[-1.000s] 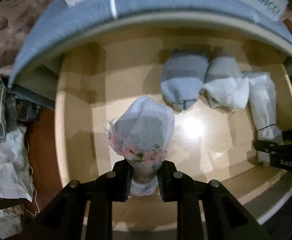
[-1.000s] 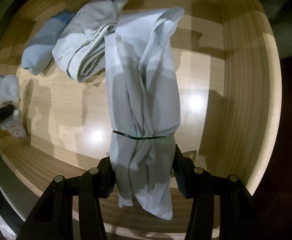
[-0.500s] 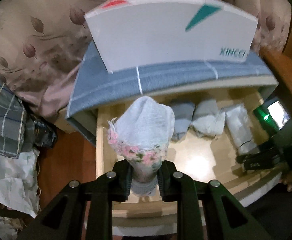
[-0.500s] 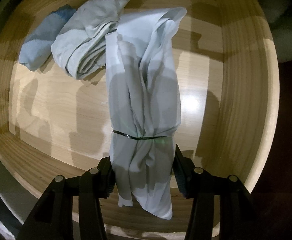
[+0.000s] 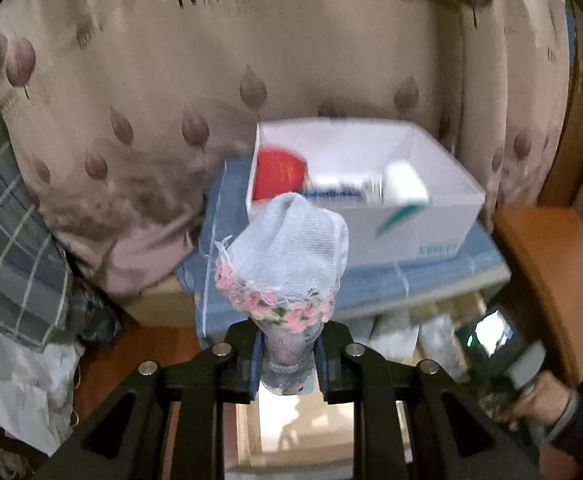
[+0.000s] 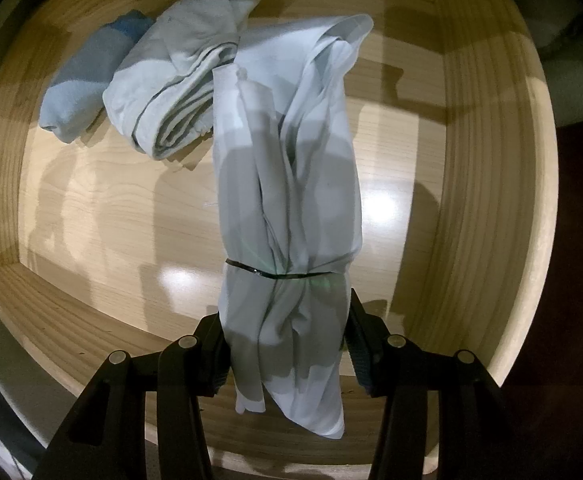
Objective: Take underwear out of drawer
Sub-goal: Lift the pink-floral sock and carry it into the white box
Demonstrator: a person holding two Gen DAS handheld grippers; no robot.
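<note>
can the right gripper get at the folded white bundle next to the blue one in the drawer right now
Probably not yet. The right gripper is shut on the tied white roll, so it is occupied. Otherwise nothing covers the folded white bundle beside the blue bundle.

White box point(image 5: 371, 220), centre of the left wrist view: contents and printed lettering motion-blurred, unreadable. Drawer point(image 5: 291, 432), bottom centre: mostly hidden behind the left gripper point(image 5: 287, 354). Person's hand point(image 5: 539, 400), lower right: cut by the frame edge.
</note>
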